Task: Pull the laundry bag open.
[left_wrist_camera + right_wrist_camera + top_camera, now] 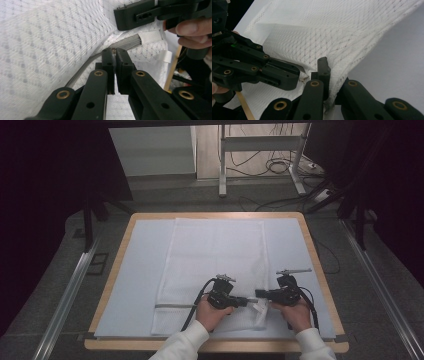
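Two grippers meet at the near right part of a white mesh bag (212,270), which lies flat on a pale blue mat (140,285) covering the bench (310,245). High view: the left gripper (250,301) points right and the right gripper (261,295) points left, tips nearly touching over the bag's near right corner, where the mesh is bunched up. A grey zipper band (172,306) runs along the bag's near edge.

Left gripper view: the left gripper (114,53) has its jaws pressed together on a small metal zipper pull (114,50) at the end of the grey band (130,42). The right gripper's jaw and the hand (192,31) holding it show at the upper right.

Right gripper view: the right gripper (329,72) pinches a fold of the mesh (337,72), which rises from its jaws in a taut sheet. The left gripper (298,76) enters from the left, its tip just beside the pinched fold.
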The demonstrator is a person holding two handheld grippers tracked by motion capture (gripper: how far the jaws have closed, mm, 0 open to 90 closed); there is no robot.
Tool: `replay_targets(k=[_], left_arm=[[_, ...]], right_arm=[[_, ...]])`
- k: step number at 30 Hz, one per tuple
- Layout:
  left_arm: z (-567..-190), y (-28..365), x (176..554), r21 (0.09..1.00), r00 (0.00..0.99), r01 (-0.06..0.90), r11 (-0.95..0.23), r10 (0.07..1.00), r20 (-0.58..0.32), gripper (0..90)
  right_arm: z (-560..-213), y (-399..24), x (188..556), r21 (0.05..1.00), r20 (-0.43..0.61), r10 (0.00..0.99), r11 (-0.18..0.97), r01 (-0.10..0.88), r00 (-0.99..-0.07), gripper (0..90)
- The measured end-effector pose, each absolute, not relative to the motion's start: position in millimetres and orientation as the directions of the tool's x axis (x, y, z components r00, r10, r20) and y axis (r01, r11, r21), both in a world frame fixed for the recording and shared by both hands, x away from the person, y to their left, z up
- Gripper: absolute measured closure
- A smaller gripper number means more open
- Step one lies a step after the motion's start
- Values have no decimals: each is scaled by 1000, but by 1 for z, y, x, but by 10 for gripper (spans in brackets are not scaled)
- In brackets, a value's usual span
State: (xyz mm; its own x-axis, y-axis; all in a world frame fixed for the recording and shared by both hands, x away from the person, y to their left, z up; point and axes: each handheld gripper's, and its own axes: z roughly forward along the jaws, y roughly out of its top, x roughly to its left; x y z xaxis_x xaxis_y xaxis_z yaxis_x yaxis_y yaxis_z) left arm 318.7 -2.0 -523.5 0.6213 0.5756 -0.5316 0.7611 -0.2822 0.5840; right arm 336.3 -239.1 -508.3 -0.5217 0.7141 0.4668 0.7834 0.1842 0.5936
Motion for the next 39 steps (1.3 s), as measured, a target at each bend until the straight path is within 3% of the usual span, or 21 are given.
replay_targets(k=[39], left_arm=[[-522,27,314,608,626,748,-267,586,-514,870]], right_arm=[[-511,-240,336,597,470,716,173,783,-517,888]])
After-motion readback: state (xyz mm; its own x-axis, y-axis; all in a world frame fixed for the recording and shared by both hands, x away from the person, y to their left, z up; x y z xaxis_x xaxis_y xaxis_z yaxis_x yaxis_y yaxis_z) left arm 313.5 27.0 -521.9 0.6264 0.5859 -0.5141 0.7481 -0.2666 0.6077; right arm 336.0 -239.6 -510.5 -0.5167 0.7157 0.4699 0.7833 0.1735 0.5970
